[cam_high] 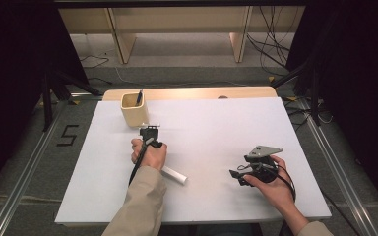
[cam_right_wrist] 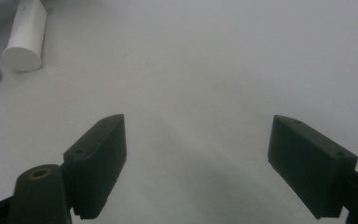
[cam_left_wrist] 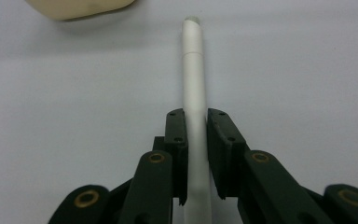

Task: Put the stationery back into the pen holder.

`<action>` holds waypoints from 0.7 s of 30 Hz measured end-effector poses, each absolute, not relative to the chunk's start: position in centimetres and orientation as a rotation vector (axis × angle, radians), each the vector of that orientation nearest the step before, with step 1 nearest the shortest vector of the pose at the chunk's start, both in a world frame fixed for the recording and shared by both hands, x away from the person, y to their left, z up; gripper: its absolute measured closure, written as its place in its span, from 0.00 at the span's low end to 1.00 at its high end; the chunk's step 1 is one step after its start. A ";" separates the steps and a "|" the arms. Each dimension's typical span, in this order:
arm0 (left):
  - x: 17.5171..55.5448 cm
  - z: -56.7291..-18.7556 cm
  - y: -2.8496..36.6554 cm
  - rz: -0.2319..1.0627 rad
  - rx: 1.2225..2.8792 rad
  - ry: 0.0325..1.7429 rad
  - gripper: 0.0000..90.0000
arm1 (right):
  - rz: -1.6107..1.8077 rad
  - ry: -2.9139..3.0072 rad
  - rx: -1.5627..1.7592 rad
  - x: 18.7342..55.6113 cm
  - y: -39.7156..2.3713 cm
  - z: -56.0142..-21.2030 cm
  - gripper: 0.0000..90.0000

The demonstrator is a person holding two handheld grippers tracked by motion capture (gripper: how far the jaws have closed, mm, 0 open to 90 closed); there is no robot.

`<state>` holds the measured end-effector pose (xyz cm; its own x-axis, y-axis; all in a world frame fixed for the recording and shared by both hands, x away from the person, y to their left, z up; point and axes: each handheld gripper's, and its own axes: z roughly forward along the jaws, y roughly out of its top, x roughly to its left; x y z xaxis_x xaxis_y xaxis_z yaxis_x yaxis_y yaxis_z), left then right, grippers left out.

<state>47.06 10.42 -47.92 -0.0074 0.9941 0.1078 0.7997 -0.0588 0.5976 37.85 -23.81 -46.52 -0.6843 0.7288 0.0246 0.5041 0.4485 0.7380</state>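
White paper covers the desk [cam_high: 216, 147] almost edge to edge, with a strip of bare wood showing along the far edge. Near the far-left corner stands a wooden cup [cam_high: 134, 109] with a dark pen [cam_high: 139, 97] leaning in it.

Just on the near side of that cup, the left hand-held gripper [cam_high: 149, 130] has its jaws closed on a slim white pen [cam_left_wrist: 195, 88]. In the left gripper view the pads press both sides of the barrel, and the pen's long axis runs straight out along the jaws, its capped tip [cam_left_wrist: 192, 21] pointing away from the hand. The cup's pale base [cam_left_wrist: 77, 7] sits off to the upper left of that tip, near but apart (so the pen is not aimed at the cup, only past its side). From this I judge that the coming move turns on tilting the pen upright and carrying it up and over the rim; the pen looks to lie about level with the paper now, though whether it rests on it or hangs just clear I cannot tell.

The left hand is plainly the nearer one to the cup. The right hand-held gripper [cam_high: 239, 173] is held toward the near-right part of the desk, well apart from the cup, jaws wide and holding nothing, as the right gripper view shows.

A short white tube [cam_high: 174, 175] lies on the paper between the two hands, beside the left forearm, its axis slanting toward the near edge.
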 end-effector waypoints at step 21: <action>46.8 -46.5 11.7 0.676 1.874 1.584 0.87 | 1.076 2.407 1.057 37.9 -23.8 -46.5 0.22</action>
<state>46.80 11.72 -46.46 0.1631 0.9866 0.0079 0.6879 -0.1195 0.7159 37.85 -23.80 -46.54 -0.6841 0.7290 0.0244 0.5042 0.4485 0.7380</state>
